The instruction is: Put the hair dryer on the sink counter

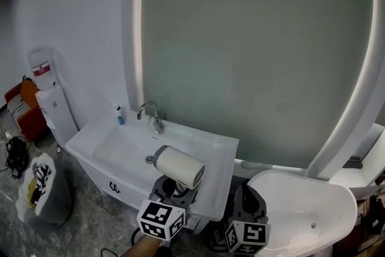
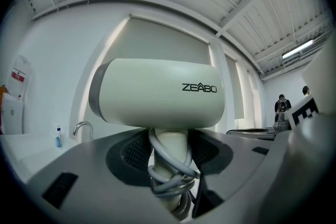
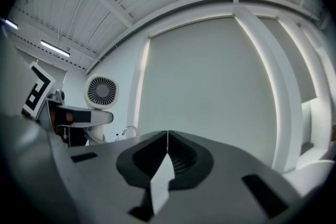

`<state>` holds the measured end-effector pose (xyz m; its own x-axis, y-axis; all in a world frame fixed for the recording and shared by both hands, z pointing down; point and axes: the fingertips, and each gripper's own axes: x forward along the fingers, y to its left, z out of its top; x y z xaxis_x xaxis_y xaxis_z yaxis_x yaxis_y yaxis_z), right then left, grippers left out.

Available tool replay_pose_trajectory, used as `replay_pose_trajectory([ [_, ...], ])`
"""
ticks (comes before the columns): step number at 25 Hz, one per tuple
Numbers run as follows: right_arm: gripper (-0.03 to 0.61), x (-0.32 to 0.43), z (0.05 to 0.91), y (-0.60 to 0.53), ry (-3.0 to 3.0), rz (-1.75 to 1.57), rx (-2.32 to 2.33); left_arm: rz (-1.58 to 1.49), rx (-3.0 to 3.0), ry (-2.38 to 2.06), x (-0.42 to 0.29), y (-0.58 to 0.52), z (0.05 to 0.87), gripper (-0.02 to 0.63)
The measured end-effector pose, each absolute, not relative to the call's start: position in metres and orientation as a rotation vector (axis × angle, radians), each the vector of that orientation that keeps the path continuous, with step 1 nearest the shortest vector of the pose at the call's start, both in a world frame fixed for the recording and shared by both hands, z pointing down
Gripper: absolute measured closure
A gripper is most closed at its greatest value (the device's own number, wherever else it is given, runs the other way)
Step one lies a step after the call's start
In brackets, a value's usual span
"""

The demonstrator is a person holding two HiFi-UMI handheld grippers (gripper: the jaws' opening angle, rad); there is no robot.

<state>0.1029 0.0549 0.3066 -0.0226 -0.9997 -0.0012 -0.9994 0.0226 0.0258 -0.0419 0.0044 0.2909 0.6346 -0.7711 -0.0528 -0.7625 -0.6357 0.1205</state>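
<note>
A cream plastic hair dryer [image 1: 179, 167] with a grey rear grille, its grey cord wound round the handle, hangs in the air over the near edge of the white sink counter [image 1: 212, 146]. Its barrel lies level. The left gripper [image 1: 174, 188] pinches the wrapped handle between its jaws. The right gripper [image 1: 249, 201], just beside it, holds nothing, its jaws pressed together. A chrome curved faucet [image 1: 150, 110] stands behind the basin, and a white bathtub [image 1: 313, 195] lies to the right.
</note>
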Motion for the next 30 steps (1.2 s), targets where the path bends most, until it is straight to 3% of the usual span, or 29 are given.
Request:
replay_pose_trajectory([
  [18,0.557,0.106,0.302,-0.111,-2.083,-0.026,2.312,-0.110,2.793,-1.121,-0.031,-0.173,0.298,0.408],
  [30,0.557,0.110,0.304,-0.145,-2.019,-0.003,2.352,-0.106,2.793,-1.049,-0.026,-0.207,0.302,0.408],
])
